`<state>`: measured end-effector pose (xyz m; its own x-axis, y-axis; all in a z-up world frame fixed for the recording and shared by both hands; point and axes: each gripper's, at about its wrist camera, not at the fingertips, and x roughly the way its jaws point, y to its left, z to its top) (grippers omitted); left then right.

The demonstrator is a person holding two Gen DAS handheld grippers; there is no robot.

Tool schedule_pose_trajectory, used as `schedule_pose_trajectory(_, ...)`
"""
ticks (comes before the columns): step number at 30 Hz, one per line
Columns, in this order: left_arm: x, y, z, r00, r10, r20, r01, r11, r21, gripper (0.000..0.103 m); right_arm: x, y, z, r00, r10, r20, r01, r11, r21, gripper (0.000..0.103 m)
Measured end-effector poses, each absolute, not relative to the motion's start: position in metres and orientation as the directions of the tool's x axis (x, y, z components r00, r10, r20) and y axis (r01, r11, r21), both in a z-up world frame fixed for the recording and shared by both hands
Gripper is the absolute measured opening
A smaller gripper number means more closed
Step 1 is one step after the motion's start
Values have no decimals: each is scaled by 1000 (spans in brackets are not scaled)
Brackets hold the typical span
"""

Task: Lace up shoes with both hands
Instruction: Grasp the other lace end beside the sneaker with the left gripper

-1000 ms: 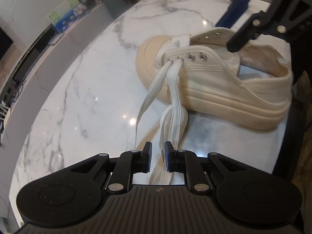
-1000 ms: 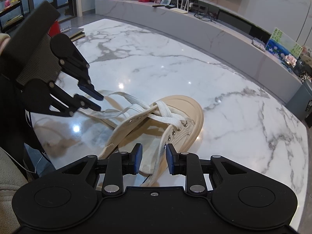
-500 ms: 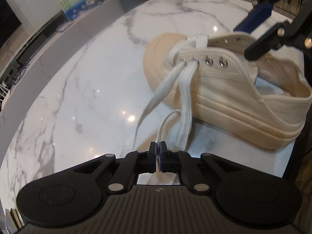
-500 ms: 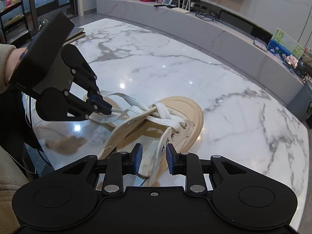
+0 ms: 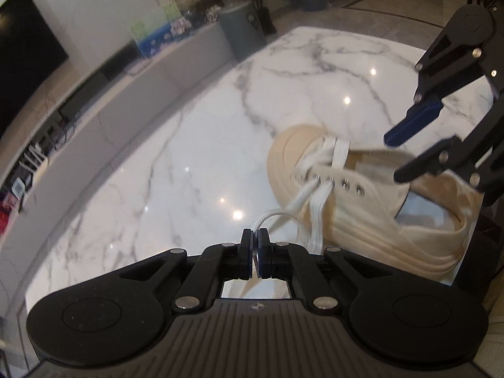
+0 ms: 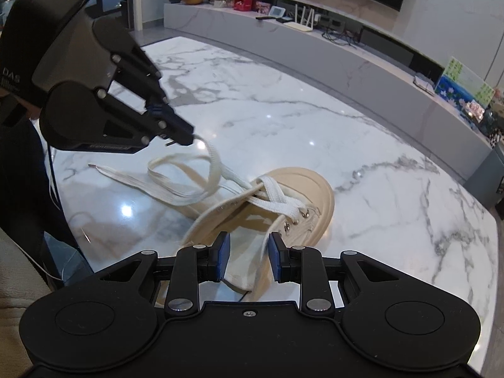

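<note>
Now L gripper raised, pinching lace; R gripper fingers apart over shoe.

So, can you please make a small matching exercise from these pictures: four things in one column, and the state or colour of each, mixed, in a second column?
1. left gripper
2. right gripper
3. shoe
4. table

a. white marble with grey veins
b. open, above the shoe
c. shut on the lace
d. cream, only partly laced

Pairs: 1-c, 2-b, 3-d, 4-a
</note>
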<state>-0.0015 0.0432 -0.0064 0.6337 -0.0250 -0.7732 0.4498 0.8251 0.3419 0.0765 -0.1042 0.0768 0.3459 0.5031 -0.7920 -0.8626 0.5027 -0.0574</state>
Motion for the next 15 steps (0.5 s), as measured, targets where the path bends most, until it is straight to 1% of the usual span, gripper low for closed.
schedule_pose_trajectory(3, 2, 30, 2, 650, -48, -758, 485, 794, 366, 2, 75, -106, 79, 351, 506, -788, -861, 505, -60, 24)
schedule_pose_trajectory(8, 13, 9, 7, 659, -99, -746, 531, 764, 368, 2, 73, -111, 81, 360, 507, -783, -856, 514, -61, 24)
schedule_pose_trajectory(12, 21, -9, 3, 638, -134, -759, 581, 730, 359, 2, 73, -115, 83, 371, 507, -778, -848, 526, -62, 24)
schedule_pose_trajectory(15, 24, -20, -4, 626, -155, -764, 606, 713, 352, 4, 75, -118, 84, 380, 505, -775, -841, 537, -63, 24)
